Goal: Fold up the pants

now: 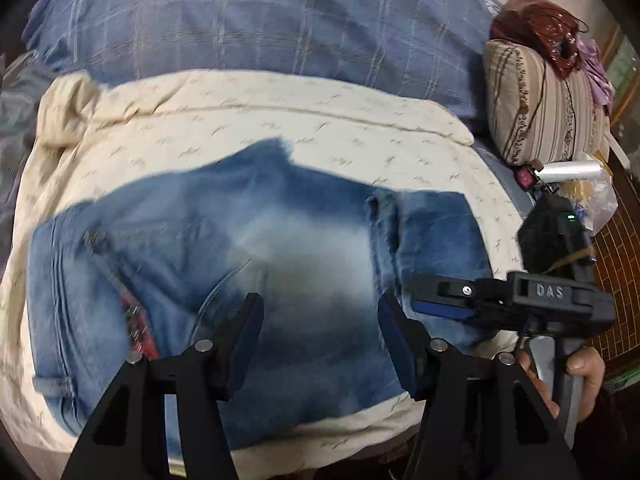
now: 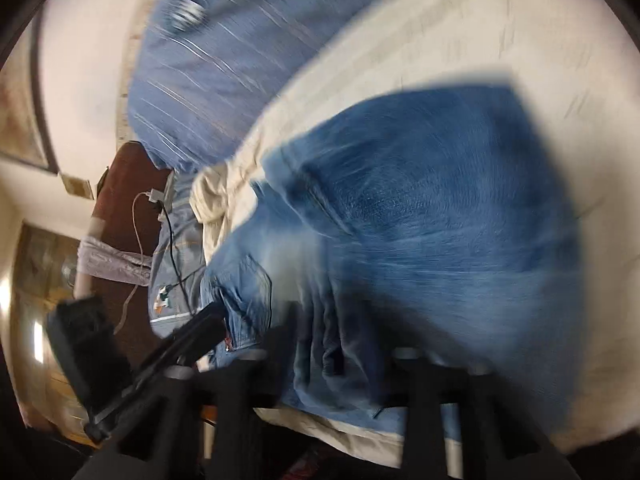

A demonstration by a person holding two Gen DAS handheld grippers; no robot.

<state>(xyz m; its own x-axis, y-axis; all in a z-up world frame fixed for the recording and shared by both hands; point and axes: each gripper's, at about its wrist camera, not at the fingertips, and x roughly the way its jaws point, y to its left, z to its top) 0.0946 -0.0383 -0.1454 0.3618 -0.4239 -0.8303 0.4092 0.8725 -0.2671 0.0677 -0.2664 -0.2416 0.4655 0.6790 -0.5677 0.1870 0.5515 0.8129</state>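
Blue jeans [image 1: 240,240] lie folded on a cream blanket [image 1: 280,120], with the waistband at the left and a leg hem at the right. My left gripper [image 1: 320,312] hovers over the middle of the denim, open, with nothing between its fingers. My right gripper [image 1: 418,294] reaches in from the right, just above the jeans' right end, held by a hand [image 1: 584,368]. In the blurred right wrist view the jeans [image 2: 440,200] fill the centre. There the right gripper [image 2: 344,344] has its fingers apart over the cloth, gripping nothing. The left gripper [image 2: 212,320] shows at the lower left.
A blue checked quilt [image 1: 240,20] covers the bed beyond the blanket. A striped pillow [image 1: 540,112] and a red-brown bag [image 1: 536,28] sit at the far right. Cables [image 2: 168,216] and a brown board [image 2: 128,200] lie past the jeans' waist end.
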